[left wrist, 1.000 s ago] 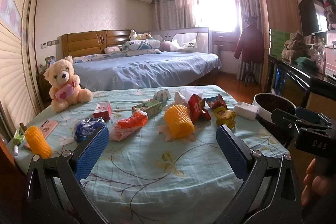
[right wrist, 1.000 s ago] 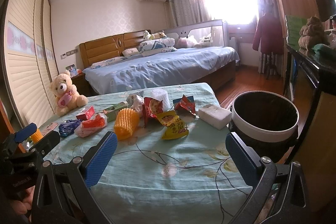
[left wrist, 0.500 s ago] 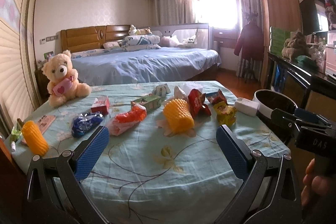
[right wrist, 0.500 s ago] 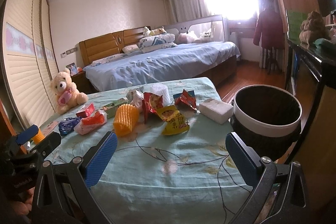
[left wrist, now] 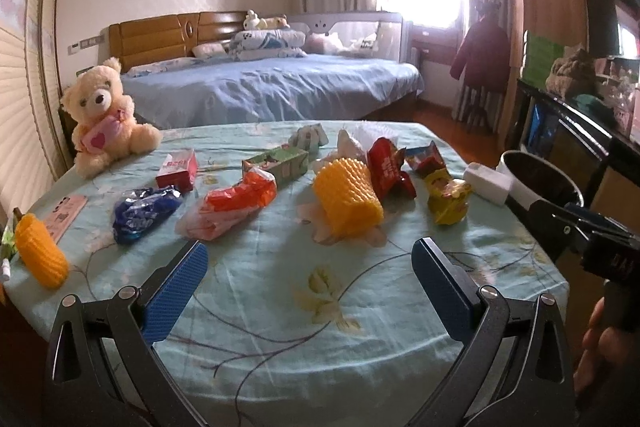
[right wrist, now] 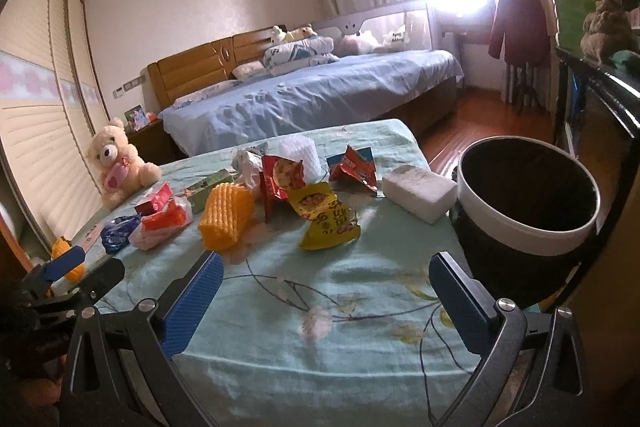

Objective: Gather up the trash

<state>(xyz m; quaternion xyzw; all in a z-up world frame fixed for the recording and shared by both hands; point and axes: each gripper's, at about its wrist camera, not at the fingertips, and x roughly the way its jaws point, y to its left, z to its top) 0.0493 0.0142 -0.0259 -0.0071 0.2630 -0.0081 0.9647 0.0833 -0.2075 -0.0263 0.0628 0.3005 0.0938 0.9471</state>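
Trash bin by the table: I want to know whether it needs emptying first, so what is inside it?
In the right wrist view the trash bin shows only a dark inner wall below its white rim, with no trash visible. Its bottom is hidden by the near rim and shadow.

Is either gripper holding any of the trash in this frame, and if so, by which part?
Nothing is held. The left gripper and right gripper are both open above the tablecloth, with nothing between their pads; the wrappers lie untouched ahead.
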